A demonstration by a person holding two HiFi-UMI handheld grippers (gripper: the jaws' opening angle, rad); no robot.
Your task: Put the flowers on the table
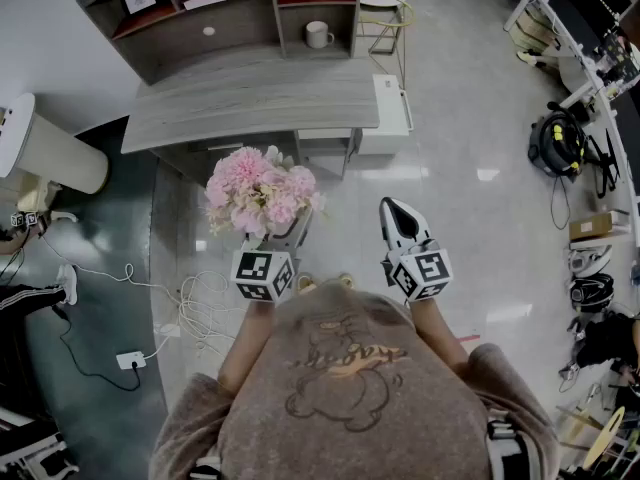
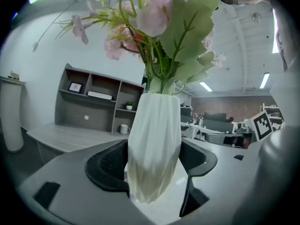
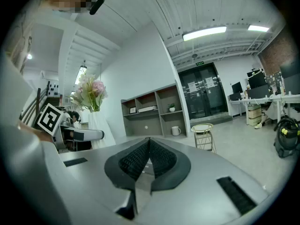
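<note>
**Desk:** What does the frame show?

**Photographer:** A person stands on the office floor, carrying pink flowers (image 1: pixel 262 190) in a white vase (image 2: pixel 154 144). The left hand-held gripper (image 1: pixel 283 238) is spread wide, with its pads pressed on both sides of the vase low on its body. The vase stands upright. The right hand-held gripper (image 1: pixel 394 216) is closed on nothing and held out at the person's 1 o'clock.

**Desk:** And the target?

**Photographer:** The grey tabletop (image 1: pixel 250 103) lies at 12 o'clock, near but not yet reached. Its front half looks bare.

**Desk:** How should the step be done well?

**Photographer:** My judgement is to keep the vase vertical, because the blooms make it top-heavy. The person should walk it straight in and lower it until the base sits flat, well in from the front edge, and only then let the jaws part. The free gripper should stay clear of the stems.

**Desk:** Anything around it?

**Photographer:** A shelf unit (image 1: pixel 230 8) rises at the tabletop's far edge, with a mug (image 1: pixel 318 35) in one bay. A white drawer cabinet (image 1: pixel 388 113) stands at 1 o'clock, against the tabletop's right end, and a wire stool (image 1: pixel 385 13) is beyond it. Loose cables (image 1: pixel 195 303) trail over the floor at 9 o'clock and could trip a sideways step. The straight path ahead appears open.
</note>
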